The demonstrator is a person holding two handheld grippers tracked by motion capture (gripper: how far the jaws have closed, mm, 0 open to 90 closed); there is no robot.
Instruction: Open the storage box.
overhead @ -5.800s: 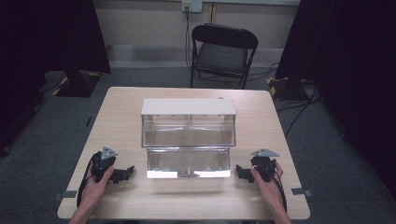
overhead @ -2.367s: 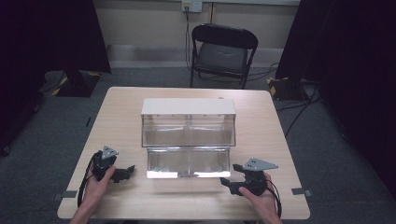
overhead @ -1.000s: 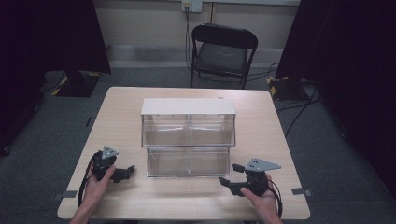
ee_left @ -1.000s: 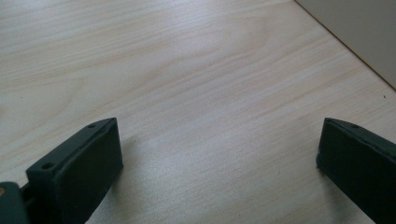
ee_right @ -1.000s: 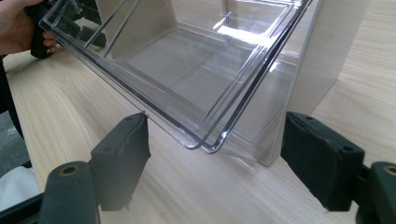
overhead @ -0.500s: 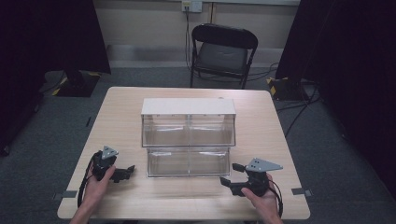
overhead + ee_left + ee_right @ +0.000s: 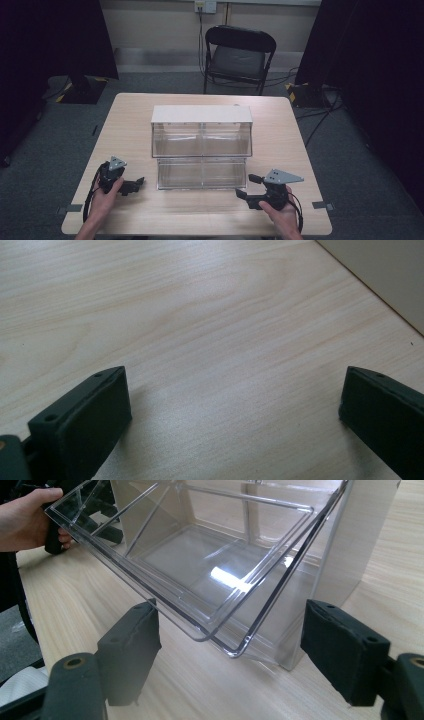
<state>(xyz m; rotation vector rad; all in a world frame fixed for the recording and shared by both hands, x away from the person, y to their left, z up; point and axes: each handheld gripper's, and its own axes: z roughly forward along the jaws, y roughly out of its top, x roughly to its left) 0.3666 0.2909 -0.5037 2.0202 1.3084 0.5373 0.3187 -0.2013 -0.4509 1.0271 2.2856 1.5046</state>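
No legible text, label, brand, number or sign on anything I can see; my jaws, the clear bin unit (image 7: 201, 145) and the table (image 7: 135, 115) carry no readable markings.

Each black gripper, left gripper (image 7: 134, 185) and right gripper (image 7: 249, 186), bore a grey three-cornered plate, trailing black cable, and screw-holed jaw pads.

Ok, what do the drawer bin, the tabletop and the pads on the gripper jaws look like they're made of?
The drawer bin looks like clear hard plastic, glossy: the table shows through it and a light glints on its floor. The tabletop looks like pale wood or wood-look laminate, matte with fine grain lines; which of the two I can't tell. The pads look like black foam or rubber, dull and slightly pitted.
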